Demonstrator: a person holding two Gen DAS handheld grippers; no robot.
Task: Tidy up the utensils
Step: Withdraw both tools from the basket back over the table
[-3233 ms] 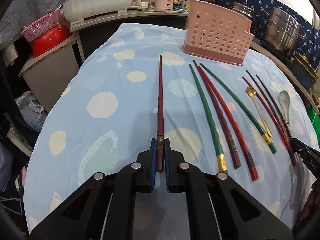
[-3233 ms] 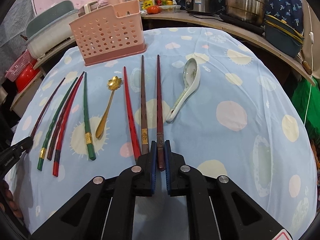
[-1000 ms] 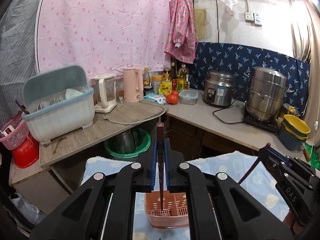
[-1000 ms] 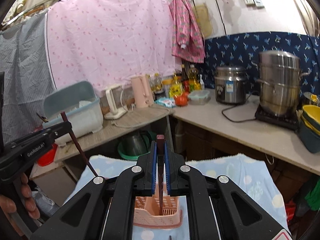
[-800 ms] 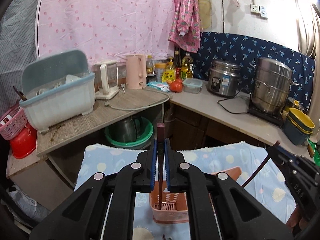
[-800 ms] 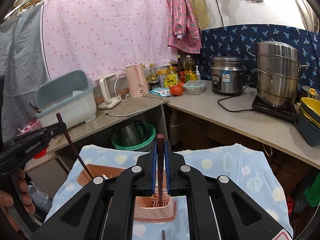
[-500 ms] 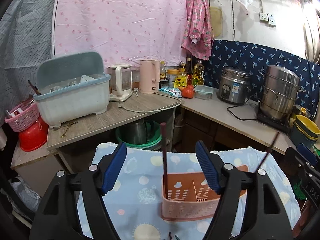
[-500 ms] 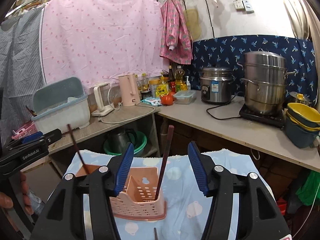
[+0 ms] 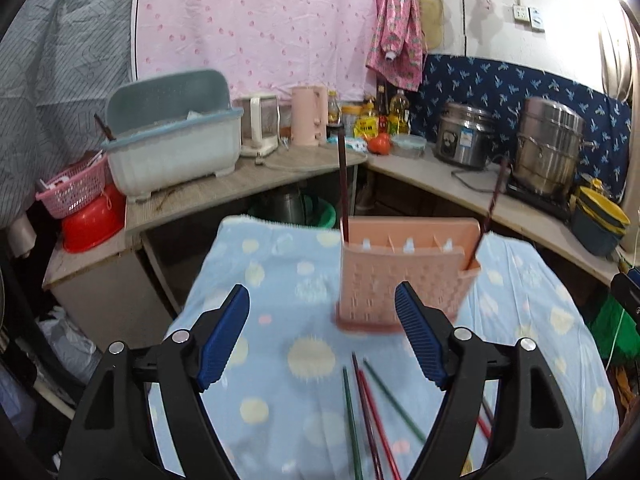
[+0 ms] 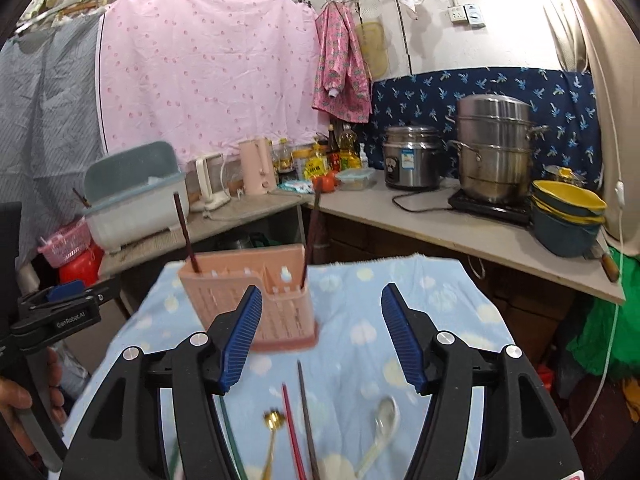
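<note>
A pink perforated utensil holder [image 9: 404,276] stands on the blue dotted tablecloth [image 9: 272,320]; it also shows in the right wrist view [image 10: 256,300]. Two dark red chopsticks stand in it: one at its left end [image 9: 342,184] and one at its right end [image 9: 490,208], also seen in the right wrist view [image 10: 185,232] [image 10: 313,232]. My left gripper [image 9: 322,336] is open and empty, above the cloth in front of the holder. My right gripper [image 10: 320,336] is open and empty too. Green and red chopsticks [image 9: 368,412], a gold spoon [image 10: 272,436] and a white spoon [image 10: 378,436] lie on the cloth.
Wooden counters behind the table hold a dish rack [image 9: 172,148], a pink kettle [image 9: 306,114], a rice cooker [image 9: 466,140], a steel steamer pot [image 9: 548,148] and stacked bowls [image 10: 568,216]. A red basin [image 9: 92,220] sits at the left.
Both grippers opened and released their dark red chopsticks into the holder. Both have since drawn back toward me, and the loose utensils on the cloth have come into view.
</note>
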